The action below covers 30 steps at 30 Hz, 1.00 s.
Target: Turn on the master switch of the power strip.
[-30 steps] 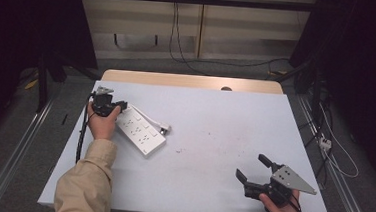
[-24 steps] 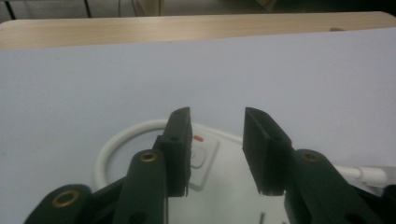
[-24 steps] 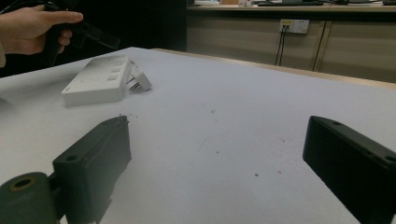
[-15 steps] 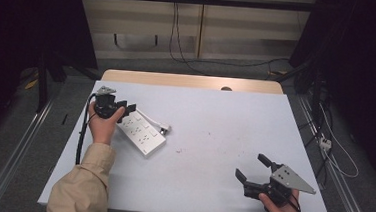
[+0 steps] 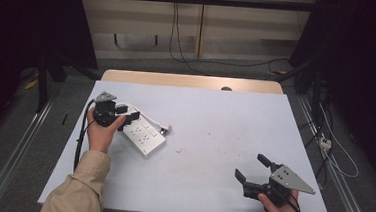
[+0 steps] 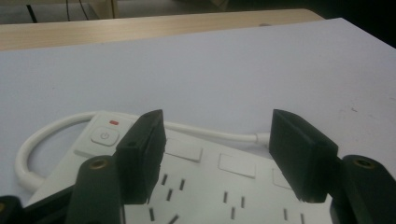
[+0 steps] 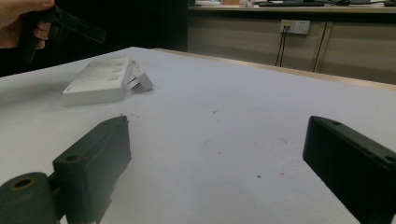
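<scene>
A white power strip (image 5: 144, 134) lies flat at the table's left, its cable (image 6: 46, 133) looping back from the switch end to a plug (image 5: 164, 130) beside it. My left gripper (image 5: 128, 114) hovers over the switch end. Its jaws have just been opening, and in the left gripper view the left gripper (image 6: 217, 121) stands open above the sockets (image 6: 196, 186) with nothing pressed between the pads. Near the front right edge, my right gripper (image 5: 250, 166) stands open and holds nothing. In its own view, the right gripper (image 7: 217, 126) faces the strip (image 7: 98, 81) and plug (image 7: 142, 83) across bare table.
The white table (image 5: 225, 123) has a wooden strip (image 5: 187, 81) along its far edge. Cables run over the floor behind and to the right (image 5: 333, 151). Metal rails (image 5: 17, 149) flank the table on both sides.
The left gripper's jaws have spread wider, and the hand has shifted a little to the right and up over the strip's end. The right gripper has stayed put.
</scene>
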Motion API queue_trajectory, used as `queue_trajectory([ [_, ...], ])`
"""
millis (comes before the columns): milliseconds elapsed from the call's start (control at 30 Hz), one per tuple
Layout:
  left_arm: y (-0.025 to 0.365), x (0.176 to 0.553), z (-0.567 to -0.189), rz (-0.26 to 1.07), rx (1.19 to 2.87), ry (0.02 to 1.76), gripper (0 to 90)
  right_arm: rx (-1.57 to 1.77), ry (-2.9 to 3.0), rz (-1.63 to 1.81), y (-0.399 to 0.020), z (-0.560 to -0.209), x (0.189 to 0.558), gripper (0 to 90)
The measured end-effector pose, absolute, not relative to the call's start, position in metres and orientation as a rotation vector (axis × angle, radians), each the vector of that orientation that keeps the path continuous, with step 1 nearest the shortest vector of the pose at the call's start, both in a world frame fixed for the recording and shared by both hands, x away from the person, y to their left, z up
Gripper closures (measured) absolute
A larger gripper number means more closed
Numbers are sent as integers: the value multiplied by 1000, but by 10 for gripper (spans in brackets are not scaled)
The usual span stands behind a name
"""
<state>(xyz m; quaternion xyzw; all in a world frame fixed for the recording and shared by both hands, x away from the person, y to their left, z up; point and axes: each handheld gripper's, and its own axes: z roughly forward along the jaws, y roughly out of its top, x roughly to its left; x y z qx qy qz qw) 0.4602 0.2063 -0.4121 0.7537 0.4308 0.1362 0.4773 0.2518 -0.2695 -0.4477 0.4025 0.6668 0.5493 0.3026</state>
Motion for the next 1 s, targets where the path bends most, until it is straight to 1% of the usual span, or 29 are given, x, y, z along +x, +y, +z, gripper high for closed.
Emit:
queue_trajectory([
  [100, 206, 454, -410, 330, 1850, 1034, 324, 1067, 1768, 1458, -269, -448, 252, 74],
  [167, 206, 450, -410, 329, 1855, 1029, 290, 1067, 1769, 1457, -269, -448, 252, 74],
  [333, 206, 439, -410, 309, 1842, 1012, 243, 1068, 1764, 1458, -270, -447, 252, 74],
  [1000, 202, 405, -415, 248, 1864, 924, 173, 1076, 1757, 1465, -271, -447, 251, 74],
])
